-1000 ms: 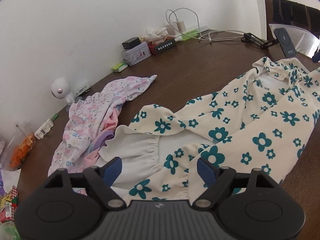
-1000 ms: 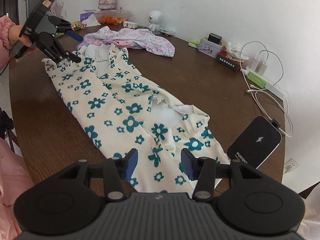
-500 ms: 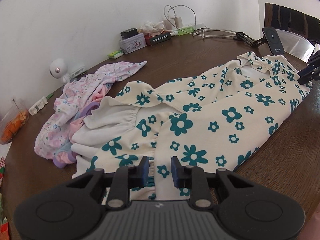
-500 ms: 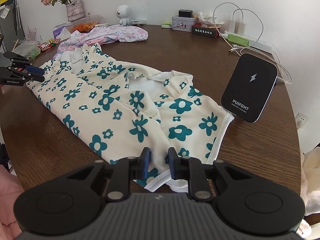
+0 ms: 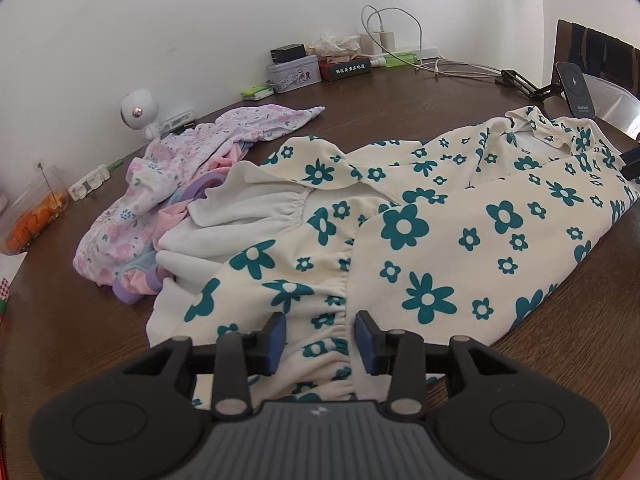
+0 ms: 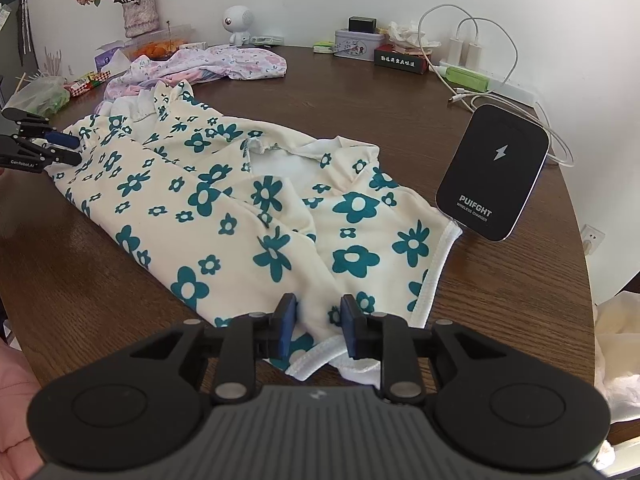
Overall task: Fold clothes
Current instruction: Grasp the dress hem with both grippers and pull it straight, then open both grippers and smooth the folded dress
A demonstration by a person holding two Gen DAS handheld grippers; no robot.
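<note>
Cream garment with teal flowers lies spread lengthwise across the dark wood tabletop, long side folded over on itself, collar end toward the right tongs, gathered waist end toward the left tongs.

Left tongs: jaws parted, blue pads either side of the gathered elastic hem, fabric lying between them but not pinched. Seen from the right wrist view, the left tongs sit at the garment's far corner, right at the cloth edge.

Right tongs: jaws apart, straddling the near white-stitched edge of the garment; cloth sits between the pads, not clamped.

Edges: near long edge of the garment runs close to the tabletop rim on the person's side, with a strip of bare wood showing along it. The stitched sleeve edge ends just beside a black wireless charger, propped upright; very little gap there.

Open room: broad bare wood beyond the garment, between it and the clutter along the wall. A heap of pink floral clothes touches the garment's white inner lining at the waist end. Along the wall: a tin box, white cables, a small white robot figure, a vase of flowers. Pink sleeve at the lower left corner of the right wrist view.
</note>
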